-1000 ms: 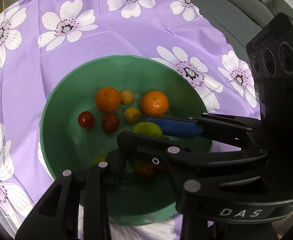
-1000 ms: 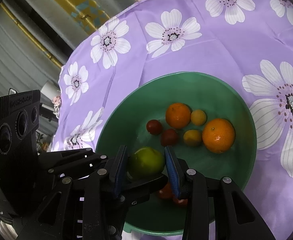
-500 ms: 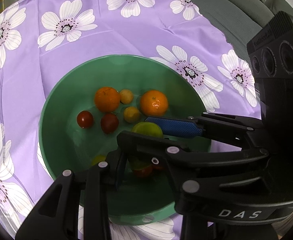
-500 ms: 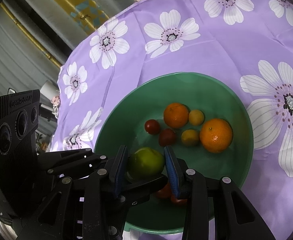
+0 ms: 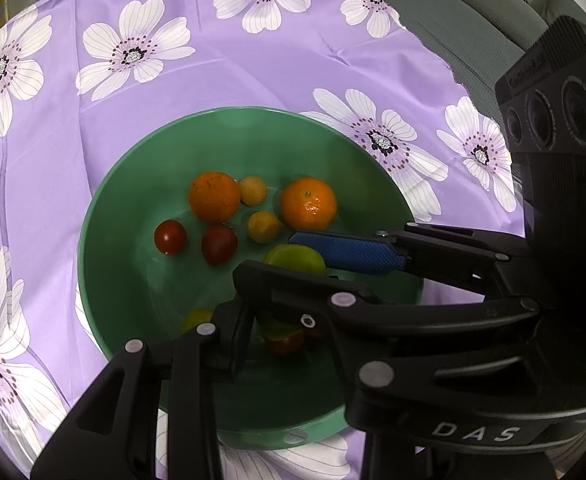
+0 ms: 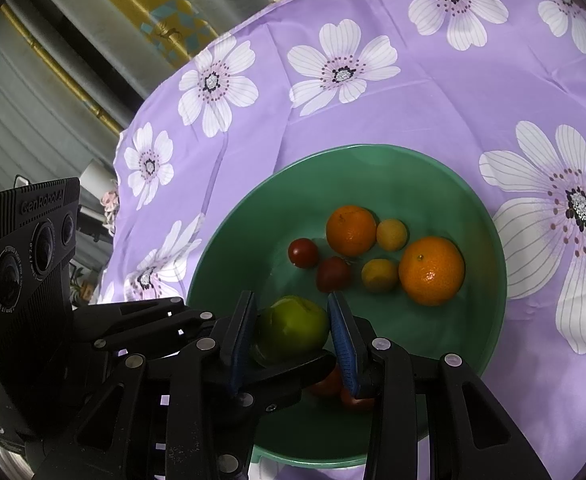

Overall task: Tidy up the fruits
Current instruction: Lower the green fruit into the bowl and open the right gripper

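Observation:
A green bowl (image 5: 253, 114) (image 6: 373, 150) on the flowered cloth holds two oranges (image 5: 214, 196) (image 5: 308, 203), two dark red tomatoes (image 5: 170, 237) (image 5: 219, 245) and two small yellow fruits (image 5: 253, 190) (image 5: 263, 226). Over the bowl's near side, my right gripper (image 6: 291, 320) (image 5: 277, 256) is shut on a green round fruit (image 6: 293, 328) (image 5: 293, 258), one blue pad on each flank. My left gripper (image 5: 275, 326) comes in crosswise and clasps the same fruit lower down. One of its fingers (image 6: 293, 362) crosses under the fruit. Another tomato (image 5: 285, 344) and a yellow fruit (image 5: 197, 318) lie partly hidden beneath.
A purple tablecloth (image 5: 173, 92) with white flowers covers the round table. Its edge drops away at the left of the right wrist view (image 6: 133, 132). Grey cushions (image 5: 473, 20) rise beyond the table's far right.

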The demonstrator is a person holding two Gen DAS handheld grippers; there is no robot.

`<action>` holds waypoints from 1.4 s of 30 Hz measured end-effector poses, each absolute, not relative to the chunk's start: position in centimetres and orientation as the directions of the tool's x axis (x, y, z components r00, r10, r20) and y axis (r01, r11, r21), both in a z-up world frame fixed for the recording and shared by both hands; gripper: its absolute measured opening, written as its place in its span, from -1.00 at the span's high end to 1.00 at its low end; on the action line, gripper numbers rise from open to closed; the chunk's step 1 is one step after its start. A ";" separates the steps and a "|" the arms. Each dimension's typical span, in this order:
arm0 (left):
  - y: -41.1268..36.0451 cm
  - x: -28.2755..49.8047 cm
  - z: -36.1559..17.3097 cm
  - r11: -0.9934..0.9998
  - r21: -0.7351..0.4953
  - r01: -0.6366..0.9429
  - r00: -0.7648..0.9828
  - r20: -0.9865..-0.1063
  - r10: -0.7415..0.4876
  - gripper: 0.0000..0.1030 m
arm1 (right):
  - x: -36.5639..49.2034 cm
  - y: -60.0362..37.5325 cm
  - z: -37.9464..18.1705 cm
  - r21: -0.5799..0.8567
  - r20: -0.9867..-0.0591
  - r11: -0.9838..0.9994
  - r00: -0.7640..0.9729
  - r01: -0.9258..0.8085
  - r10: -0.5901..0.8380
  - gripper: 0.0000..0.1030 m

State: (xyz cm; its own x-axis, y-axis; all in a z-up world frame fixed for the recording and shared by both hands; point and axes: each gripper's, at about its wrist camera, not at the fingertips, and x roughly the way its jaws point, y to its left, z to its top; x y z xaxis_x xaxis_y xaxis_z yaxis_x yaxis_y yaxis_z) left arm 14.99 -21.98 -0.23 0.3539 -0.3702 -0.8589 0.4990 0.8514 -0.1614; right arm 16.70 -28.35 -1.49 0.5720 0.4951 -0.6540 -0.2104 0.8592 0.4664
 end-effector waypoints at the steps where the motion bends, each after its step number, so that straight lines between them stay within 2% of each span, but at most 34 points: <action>1: -22.0 15.0 -0.2 0.851 -0.161 0.499 0.354 -0.859 -0.370 0.34 | 16.7 -28.3 -1.5 0.467 -0.654 0.859 0.572 -0.210 0.495 0.23; 37: -22.6 14.9 -0.6 0.863 -0.132 0.487 0.349 -0.876 -0.331 0.34 | 16.5 -28.2 -1.4 0.422 -0.680 0.887 0.582 -0.186 0.445 0.23; 42: -22.5 15.0 -0.5 0.872 -0.121 0.474 0.360 -0.877 -0.317 0.39 | 16.5 -28.2 -1.3 0.428 -0.678 0.886 0.584 -0.179 0.446 0.23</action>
